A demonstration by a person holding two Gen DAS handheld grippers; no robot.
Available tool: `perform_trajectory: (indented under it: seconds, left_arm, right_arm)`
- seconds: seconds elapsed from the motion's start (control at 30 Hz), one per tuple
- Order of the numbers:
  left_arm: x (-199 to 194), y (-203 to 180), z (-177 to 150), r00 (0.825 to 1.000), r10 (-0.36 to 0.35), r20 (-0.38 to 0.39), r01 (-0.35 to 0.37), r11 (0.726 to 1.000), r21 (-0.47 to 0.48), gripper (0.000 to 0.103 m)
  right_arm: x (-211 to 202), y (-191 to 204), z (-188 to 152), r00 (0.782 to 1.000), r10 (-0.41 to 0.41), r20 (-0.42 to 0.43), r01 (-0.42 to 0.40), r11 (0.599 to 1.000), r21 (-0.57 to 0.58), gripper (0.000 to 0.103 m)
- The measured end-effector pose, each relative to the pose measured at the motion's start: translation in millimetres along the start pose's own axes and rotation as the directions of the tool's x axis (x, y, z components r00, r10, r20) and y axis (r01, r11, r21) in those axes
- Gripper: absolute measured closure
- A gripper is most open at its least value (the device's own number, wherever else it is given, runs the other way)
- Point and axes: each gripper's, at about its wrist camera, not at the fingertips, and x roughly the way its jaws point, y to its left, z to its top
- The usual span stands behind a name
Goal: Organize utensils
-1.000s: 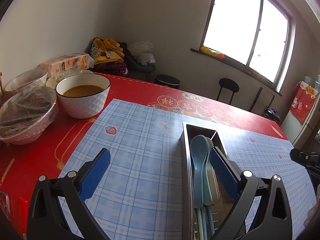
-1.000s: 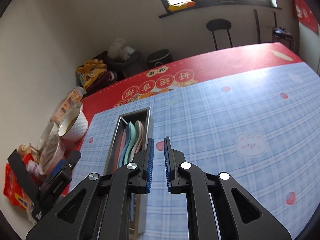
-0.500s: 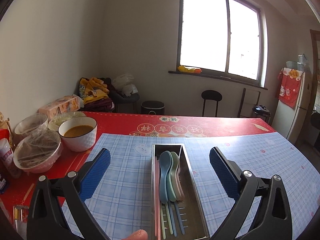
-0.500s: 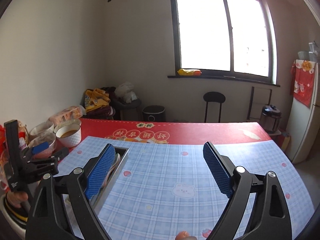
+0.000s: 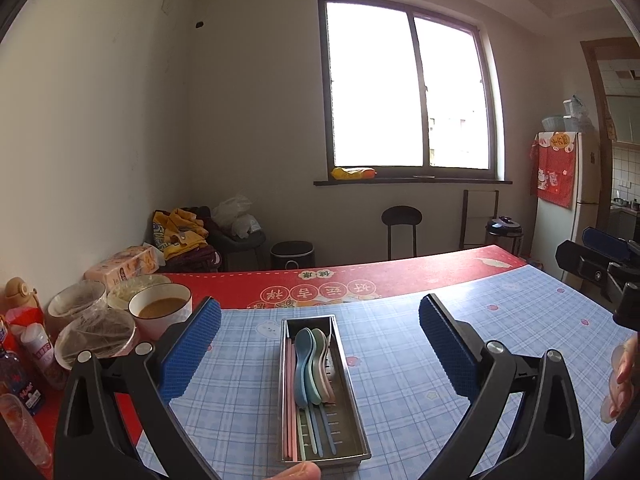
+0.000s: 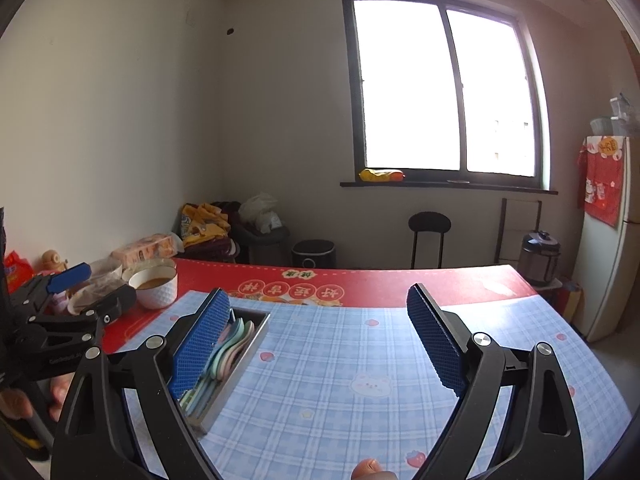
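Note:
A long metal tray lies on the blue checked mat, straight ahead of my left gripper. Blue, green and pink spoons and pastel chopsticks rest inside it. The left gripper hovers above the tray's near end, open, with nothing between its pads. In the right wrist view the same tray sits behind the left finger of my right gripper, which is open wide and empty over the mat. Each gripper shows at the edge of the other's view: the left gripper and the right gripper.
A white bowl of brown soup, film-covered bowls and a tissue pack crowd the table's left side, with bottles nearer. The mat covers a red tablecloth. A stool and fridge stand beyond.
Both grippers have risen and drawn back from the tray, tilting up toward level. The right gripper went from nearly shut to wide open. The left gripper stayed open.

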Motion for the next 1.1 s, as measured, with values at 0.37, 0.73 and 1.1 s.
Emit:
perform_trajectory:
  seconds: [0.37, 0.73, 1.1]
  left_arm:
    - [-15, -5, 1, 1.0, 0.009, 0.02, -0.01, 1.0, 0.013, 0.006]
    - [-22, -7, 5, 0.999, -0.001, 0.04, 0.0, 1.0, 0.02, 0.006]
    - [-19, -1, 2, 1.0, 0.003, 0.026, -0.002, 1.0, -0.004, 0.006]
  right_arm:
    - [-8, -12, -6, 0.999, -0.043, -0.003, 0.043, 0.998, 0.039, 0.016]
    - [-7, -18, -12, 0.997, -0.074, -0.012, 0.074, 0.996, 0.047, 0.016]
    - [-4, -18, -15, 0.995, -0.099, -0.018, 0.099, 0.995, 0.033, 0.016]
